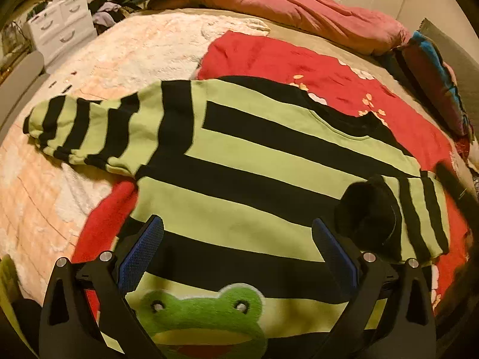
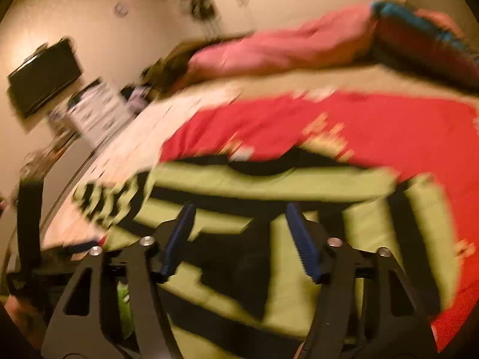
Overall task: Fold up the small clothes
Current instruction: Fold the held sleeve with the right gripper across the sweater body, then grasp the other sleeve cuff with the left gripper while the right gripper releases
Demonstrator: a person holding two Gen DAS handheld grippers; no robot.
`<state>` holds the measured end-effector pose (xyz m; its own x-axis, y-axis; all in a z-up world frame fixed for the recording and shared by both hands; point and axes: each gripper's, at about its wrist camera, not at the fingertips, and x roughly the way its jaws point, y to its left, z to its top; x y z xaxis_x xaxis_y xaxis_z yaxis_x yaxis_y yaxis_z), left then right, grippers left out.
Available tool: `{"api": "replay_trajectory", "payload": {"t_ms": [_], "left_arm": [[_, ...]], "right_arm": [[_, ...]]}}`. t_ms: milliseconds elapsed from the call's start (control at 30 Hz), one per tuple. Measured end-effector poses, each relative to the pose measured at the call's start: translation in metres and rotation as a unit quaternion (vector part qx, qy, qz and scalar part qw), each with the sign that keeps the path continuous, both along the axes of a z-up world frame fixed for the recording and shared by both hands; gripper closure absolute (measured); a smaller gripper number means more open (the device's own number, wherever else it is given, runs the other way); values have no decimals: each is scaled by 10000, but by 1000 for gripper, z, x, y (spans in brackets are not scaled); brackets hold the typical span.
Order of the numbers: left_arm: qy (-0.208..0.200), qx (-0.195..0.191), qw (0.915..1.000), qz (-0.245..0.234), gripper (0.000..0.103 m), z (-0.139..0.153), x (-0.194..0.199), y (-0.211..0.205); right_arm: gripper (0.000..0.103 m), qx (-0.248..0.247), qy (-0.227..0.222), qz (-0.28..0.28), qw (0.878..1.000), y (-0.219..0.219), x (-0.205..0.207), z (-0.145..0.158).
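A small green-and-black striped sweater [image 1: 239, 155] with a frog face [image 1: 206, 320] lies flat on a red blanket [image 1: 299, 59] on the bed. Its left sleeve [image 1: 83, 128] stretches out to the left. Its right sleeve [image 1: 419, 209] is folded in, with the black cuff [image 1: 368, 212] on the body. My left gripper [image 1: 236, 230] is open and empty above the sweater's lower part. In the blurred right wrist view the sweater [image 2: 269, 185] lies below my right gripper [image 2: 239, 209], which is open and empty over its right side.
A pink duvet [image 1: 299, 9] lies along the far side of the bed, with a dark pillow [image 1: 434, 80] at the right. A white fluffy blanket [image 1: 119, 53] covers the bed's left part. White drawers [image 1: 63, 24] and a clothes pile [image 1: 119, 3] stand beyond the bed.
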<state>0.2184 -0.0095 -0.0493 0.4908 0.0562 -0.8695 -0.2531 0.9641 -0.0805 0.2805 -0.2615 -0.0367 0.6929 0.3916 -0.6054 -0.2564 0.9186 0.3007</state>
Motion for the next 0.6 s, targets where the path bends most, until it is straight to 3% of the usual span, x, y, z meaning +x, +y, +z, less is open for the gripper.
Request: {"api": "replay_trajectory", "payload": {"t_ms": [133,233,433,500,600], "left_arm": [[67,-167,9996,-198,4,-6,3,-16],[141,-675,9969,-372,4,-11,12,-32],[213,-1321,9895,-549,4,-22,42,-62],[420,-1481,9869,-483,4,-34,53,-70],[293,-1555,9852,-654,5,-47,61,-82]], "right_arm": [[39,-511,82,-881,9948,-50,9,9],[36,-795,298,-1210,9890,-77,15,2],[31,-660,559,-1486,9851,-100,18,-13],[31,-844,526,-1510,9835,-96,19,-16],[31,-1070,458,-1490,9820,-82,23,-17]]}}
